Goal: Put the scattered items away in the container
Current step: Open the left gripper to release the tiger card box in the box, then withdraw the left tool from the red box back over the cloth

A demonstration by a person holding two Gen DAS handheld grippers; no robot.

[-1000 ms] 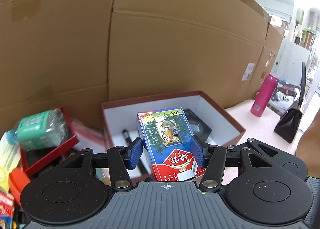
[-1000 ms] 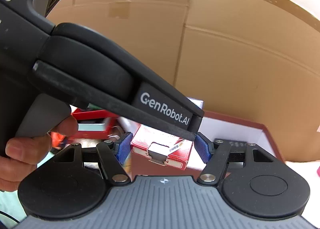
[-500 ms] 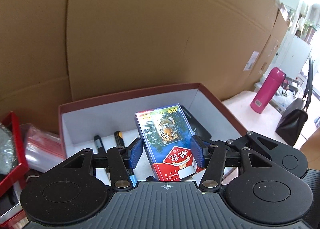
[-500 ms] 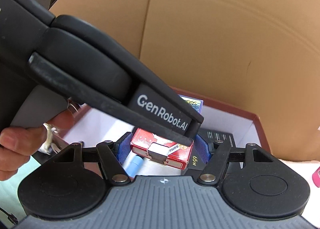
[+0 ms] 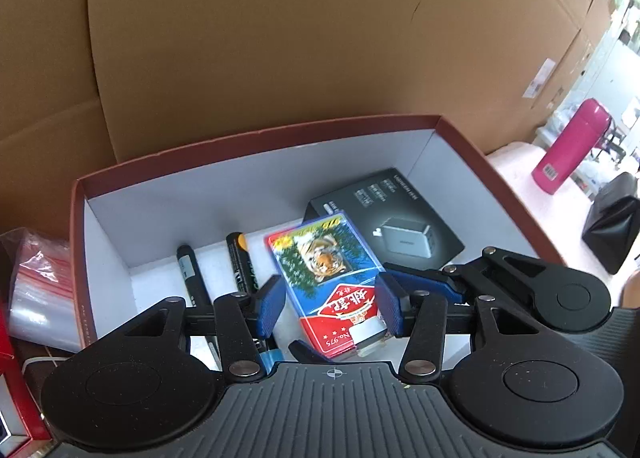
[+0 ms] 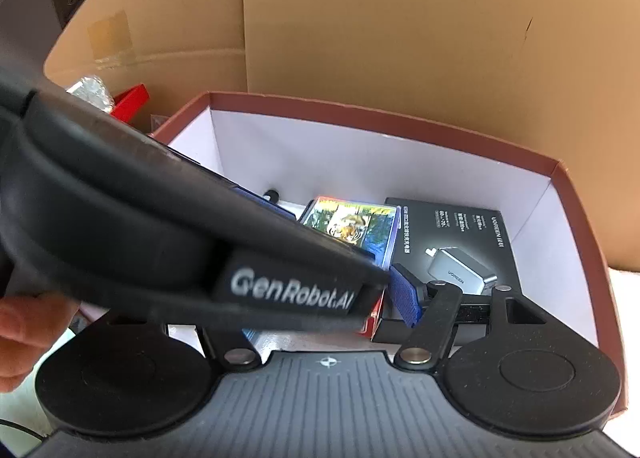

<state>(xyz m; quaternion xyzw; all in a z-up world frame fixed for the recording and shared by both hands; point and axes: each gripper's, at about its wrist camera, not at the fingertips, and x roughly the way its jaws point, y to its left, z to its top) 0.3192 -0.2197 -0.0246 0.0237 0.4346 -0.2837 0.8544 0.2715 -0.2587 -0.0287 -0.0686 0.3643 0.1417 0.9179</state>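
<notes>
A card deck box with a tiger picture (image 5: 326,270) lies inside the red box with white walls (image 5: 256,178), between a black charger package (image 5: 394,220) and two black markers (image 5: 190,272). My left gripper (image 5: 330,306) hangs over the deck with its blue pads apart on both sides, seemingly not pressing it. In the right wrist view the left gripper's body (image 6: 160,250) covers my right gripper's left finger; the right pad (image 6: 404,300) sits beside the deck (image 6: 352,224), above the charger package (image 6: 452,242).
Tall cardboard walls (image 5: 280,38) stand right behind the red box. A zip bag (image 5: 36,290) and a red container edge (image 5: 12,398) lie left of it. A pink bottle (image 5: 572,150) and a black bag (image 5: 612,230) stand on the table at right.
Both grippers moved forward and down over the red box. The deck went from held above the rim to lying low inside, and the left pads have spread wider around it.
</notes>
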